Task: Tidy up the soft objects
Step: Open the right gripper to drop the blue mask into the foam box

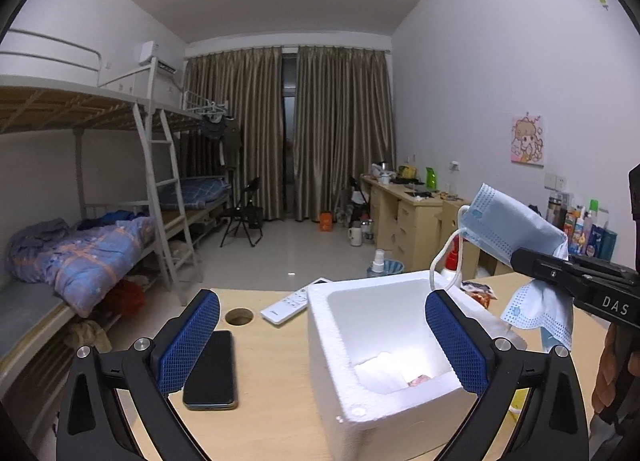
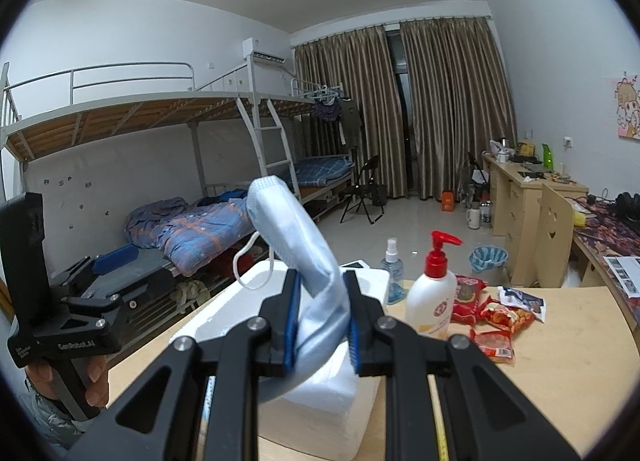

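Your right gripper is clamping the face mask just above the foam box, seemingly right of its opening; your left gripper is gaping empty.

Both views are taken from the wrists, close above the surface, facing the curtains. The foam box and the bunk beds are shared by both.

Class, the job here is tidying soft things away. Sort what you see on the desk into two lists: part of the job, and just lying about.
Part of the job:
face mask
foam box
right gripper

Just lying about:
phone
remote
lotion bottle
spray bottle
snack packets
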Demonstrator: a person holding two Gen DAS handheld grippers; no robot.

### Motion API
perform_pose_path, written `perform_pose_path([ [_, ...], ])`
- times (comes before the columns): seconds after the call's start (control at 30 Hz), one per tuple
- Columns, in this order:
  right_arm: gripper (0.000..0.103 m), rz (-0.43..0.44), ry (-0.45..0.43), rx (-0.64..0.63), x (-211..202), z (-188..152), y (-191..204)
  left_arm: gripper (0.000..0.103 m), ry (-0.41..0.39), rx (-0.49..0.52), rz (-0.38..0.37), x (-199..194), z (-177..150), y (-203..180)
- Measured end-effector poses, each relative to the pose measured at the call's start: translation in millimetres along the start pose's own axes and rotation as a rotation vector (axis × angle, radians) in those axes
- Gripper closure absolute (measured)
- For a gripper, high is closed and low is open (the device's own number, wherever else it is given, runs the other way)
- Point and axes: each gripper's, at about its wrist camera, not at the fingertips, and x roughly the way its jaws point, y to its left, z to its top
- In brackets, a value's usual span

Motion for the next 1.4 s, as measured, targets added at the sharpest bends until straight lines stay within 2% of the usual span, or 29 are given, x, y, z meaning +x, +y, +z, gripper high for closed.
perform_pose_path([
  [0.37, 0.079, 0.022, 0.030, -0.014, 27, 5, 11, 0.000, 0.010, -0.020, 0.032, -3, -1, 14],
  [0.93, 0.077, -0.001, 0.105, -0.006, 65, 3, 16, 0.000, 0.020, -0.059, 0.043, -6, -5, 31],
  [1.03, 0.063, -0.006, 0.110, -0.008, 66, 3, 17, 0.000, 0.018, -0.064, 0.042, -8, -6, 32],
  [1.1, 0.047, 0.001, 0.106, -0.007, 65, 3, 18, 0.000, 0.017, -0.064, 0.044, -7, -5, 33],
  [1.2, 0.039, 0.002, 0.104, 0.001, 63, 3, 18, 0.000, 0.020, -0.066, 0.041, -7, -5, 34],
  [1.3, 0.023, -0.003, 0.101, 0.008, 62, 3, 17, 0.000, 0.020, -0.064, 0.042, -7, -5, 34],
  [1.4, 0.017, -0.003, 0.096, 0.013, 60, 4, 17, 0.000, 0.021, -0.063, 0.041, -8, -5, 33],
])
